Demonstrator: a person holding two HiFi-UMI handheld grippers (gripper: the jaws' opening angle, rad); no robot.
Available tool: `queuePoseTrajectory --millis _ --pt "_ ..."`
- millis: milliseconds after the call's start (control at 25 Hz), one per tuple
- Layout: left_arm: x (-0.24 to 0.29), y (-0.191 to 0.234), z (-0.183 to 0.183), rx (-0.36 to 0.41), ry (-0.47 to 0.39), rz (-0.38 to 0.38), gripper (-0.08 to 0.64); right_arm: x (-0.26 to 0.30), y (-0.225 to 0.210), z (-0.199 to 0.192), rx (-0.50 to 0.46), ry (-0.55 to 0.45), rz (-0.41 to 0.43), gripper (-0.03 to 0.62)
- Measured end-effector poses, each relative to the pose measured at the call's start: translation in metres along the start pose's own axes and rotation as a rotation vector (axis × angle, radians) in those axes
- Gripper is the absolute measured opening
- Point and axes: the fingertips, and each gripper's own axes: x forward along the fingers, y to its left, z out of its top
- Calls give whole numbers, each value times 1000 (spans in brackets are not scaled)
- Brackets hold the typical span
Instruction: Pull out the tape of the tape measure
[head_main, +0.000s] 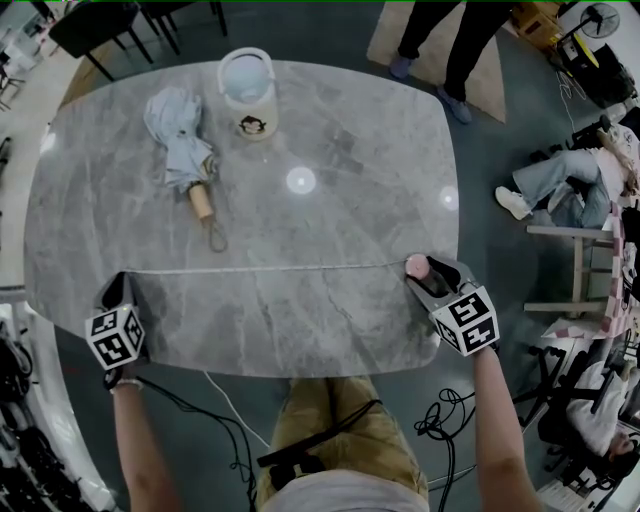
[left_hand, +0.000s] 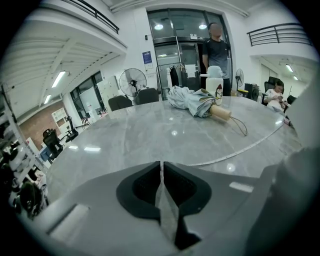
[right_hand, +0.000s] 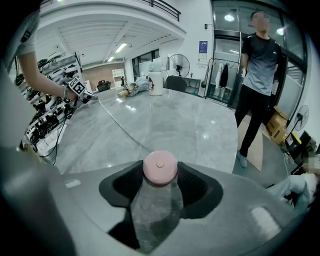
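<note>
Head view: a thin white tape (head_main: 260, 269) lies drawn out in a nearly straight line across the near part of the grey marble table (head_main: 340, 180). It runs from the left gripper (head_main: 124, 280) to the right gripper (head_main: 424, 272).
Left gripper view: the jaws stand almost together, with only a thin pale slit between the pads. The tape comes in from the right and passes behind the right-hand jaw toward the tips. I read this as a pinch on the tape's end; the contact itself is hidden.
Right gripper view: the jaws are closed on the small round pink tape measure case (right_hand: 160, 167), one pad on each side of the disc. The tape leaves the case toward the far gripper.
Step in hand (judged): the pull looks close to done, with both grippers low at the table's near edge and the tape spanning most of its width.
Line of pull: draw straight away from where the tape leaves the case, so the tape comes out flat and does not rub or kink there.
Case grip: the disc is round and smooth and is held only at its rim, so it may swivel or pop out. Squeeze it firmly and do not tilt it.
Tape end: the thin strip is likely to slip. Pinch it flat across the pads, not on its edge.
Tension: keep it even and do not jerk. If the case is sprung, a freed end could whip back.
Clearance: the folded pale blue umbrella (head_main: 178, 125) lies well beyond the tape's line and is no obstacle.
</note>
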Motion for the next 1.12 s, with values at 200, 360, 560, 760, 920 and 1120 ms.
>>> queuePoseTrajectory --millis 200,360,560,760,920,1120 --pt "4 -4 -6 -13 13 -21 82 1 -1 0 14 -8 -8 218" --pt "0 -9 -8 -31 2 -51 121 0 -3 0 32 -19 -19 244" --pt "-7 -13 -10 -57 -14 -78 127 -4 -3 7 58 -48 -21 265" --pt "-21 -17 -2 -62 -45 -60 104 -14 -1 18 61 -85 -21 237" --pt "-33 -22 8 -68 -77 -58 67 -22 1 25 61 -110 -31 189" --pt "-48 -30 20 -73 -116 -63 25 -32 1 33 94 -157 -60 92"
